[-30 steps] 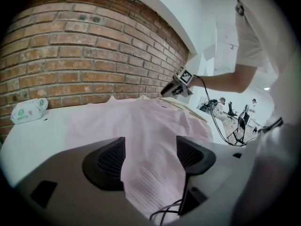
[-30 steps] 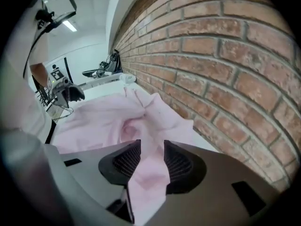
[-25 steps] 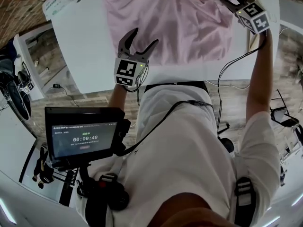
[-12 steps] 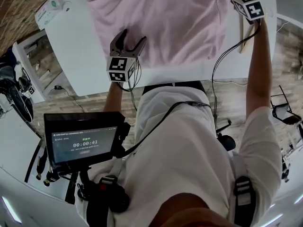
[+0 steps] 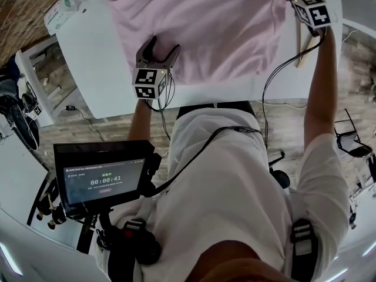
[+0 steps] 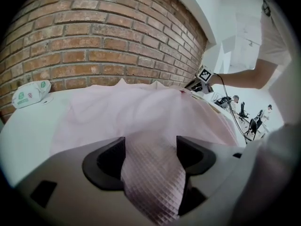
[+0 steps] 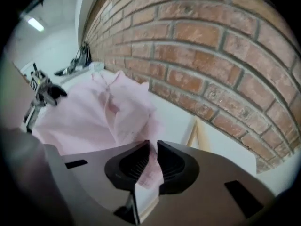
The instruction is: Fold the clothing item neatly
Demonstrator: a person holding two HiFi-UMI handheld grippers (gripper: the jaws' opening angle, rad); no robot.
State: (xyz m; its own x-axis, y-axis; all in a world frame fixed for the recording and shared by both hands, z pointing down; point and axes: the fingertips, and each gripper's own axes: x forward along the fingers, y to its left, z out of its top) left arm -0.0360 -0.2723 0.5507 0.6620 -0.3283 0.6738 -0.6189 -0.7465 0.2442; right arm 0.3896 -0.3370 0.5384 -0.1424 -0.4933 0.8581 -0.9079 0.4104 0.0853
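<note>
Probably needed to close the left gripper (image 5: 160,44) first: had its jaws apart astride the near hem, cloth between them unpinched. Had the right gripper (image 7: 153,145) jaws just closed, clenched on a pink edge at the far right side. Best then to lift both points together and level. Found the pink garment (image 5: 217,22) spread on the white tabletop (image 5: 94,57), lightly rumpled, finely checked.

Head view looks steeply down; both gripper views face the brick wall (image 6: 94,41), sharing the shirt (image 5: 205,22).
</note>
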